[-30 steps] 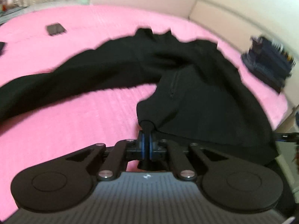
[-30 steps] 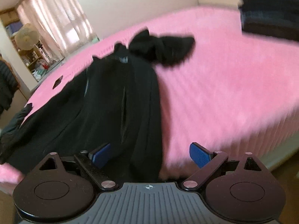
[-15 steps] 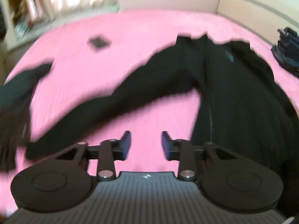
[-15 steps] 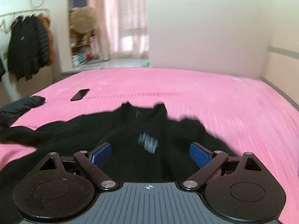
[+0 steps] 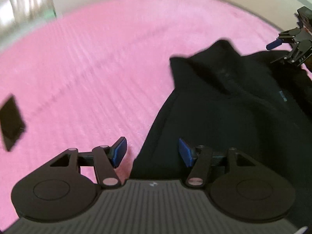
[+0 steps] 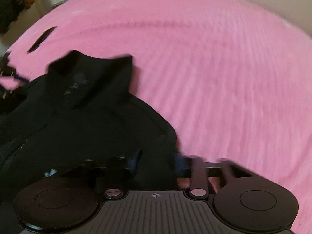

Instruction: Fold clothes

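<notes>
Two grippers over black jacket (image 5: pixel 224 107), left fingers (image 5: pixel 119 152) opening empty, right fingers (image 6: pixel 134 161) closing on fabric, phone (image 5: pixel 10 122) nearby

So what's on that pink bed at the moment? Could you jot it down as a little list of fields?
surface: pink bed cover
garment: black jacket, collar up, spread on the cover
left tongs: opening, over the jacket's edge, pads clear of it
right tongs: closing, black cloth between the pads
other item: flat dark object on the cover

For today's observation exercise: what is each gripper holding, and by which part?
The left gripper holds nothing; its jaws are opening over the black jacket's shoulder edge. The right gripper is closing around the jacket's other shoulder edge; a firm grip cannot be told.
</notes>
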A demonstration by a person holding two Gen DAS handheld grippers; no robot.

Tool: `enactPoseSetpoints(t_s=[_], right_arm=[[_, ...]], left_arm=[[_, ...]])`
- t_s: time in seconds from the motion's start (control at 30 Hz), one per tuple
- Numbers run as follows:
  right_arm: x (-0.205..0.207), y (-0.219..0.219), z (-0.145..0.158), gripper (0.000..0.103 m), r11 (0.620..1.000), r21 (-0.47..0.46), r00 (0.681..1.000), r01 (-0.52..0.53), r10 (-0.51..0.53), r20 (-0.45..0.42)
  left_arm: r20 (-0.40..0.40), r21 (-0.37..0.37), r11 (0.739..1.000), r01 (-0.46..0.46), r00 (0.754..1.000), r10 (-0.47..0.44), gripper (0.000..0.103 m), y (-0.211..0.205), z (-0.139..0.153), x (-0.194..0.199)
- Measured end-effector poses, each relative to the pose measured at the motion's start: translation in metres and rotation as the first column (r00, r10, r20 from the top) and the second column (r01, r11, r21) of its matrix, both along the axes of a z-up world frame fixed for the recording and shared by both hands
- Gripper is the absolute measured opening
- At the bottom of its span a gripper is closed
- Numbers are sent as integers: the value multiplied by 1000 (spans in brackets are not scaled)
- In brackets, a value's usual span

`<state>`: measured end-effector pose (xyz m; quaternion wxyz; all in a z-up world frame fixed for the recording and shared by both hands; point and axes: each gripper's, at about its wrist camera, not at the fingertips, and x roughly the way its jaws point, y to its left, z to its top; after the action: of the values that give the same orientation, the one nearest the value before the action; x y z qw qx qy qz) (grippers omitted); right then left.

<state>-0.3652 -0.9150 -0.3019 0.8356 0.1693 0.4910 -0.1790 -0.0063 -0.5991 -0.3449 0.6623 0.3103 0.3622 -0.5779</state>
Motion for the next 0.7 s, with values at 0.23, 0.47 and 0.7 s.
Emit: enactPoseSetpoints(t_s=[0.23, 0.47, 0.7], right_arm=[[-12, 5, 67, 9, 993, -109, 983, 45, -24, 183], [50, -36, 58, 17, 978, -193, 975, 85, -42, 217], [-2, -19, 38, 74, 939, -189, 918, 287, -213, 334]], left_arm=[[-35, 59, 998, 23, 999, -21, 2, -4, 12, 7], [51, -116, 982, -150, 986, 157, 3, -16, 78, 73], [133, -33, 961, -276, 951, 278, 17, -44, 15, 88]])
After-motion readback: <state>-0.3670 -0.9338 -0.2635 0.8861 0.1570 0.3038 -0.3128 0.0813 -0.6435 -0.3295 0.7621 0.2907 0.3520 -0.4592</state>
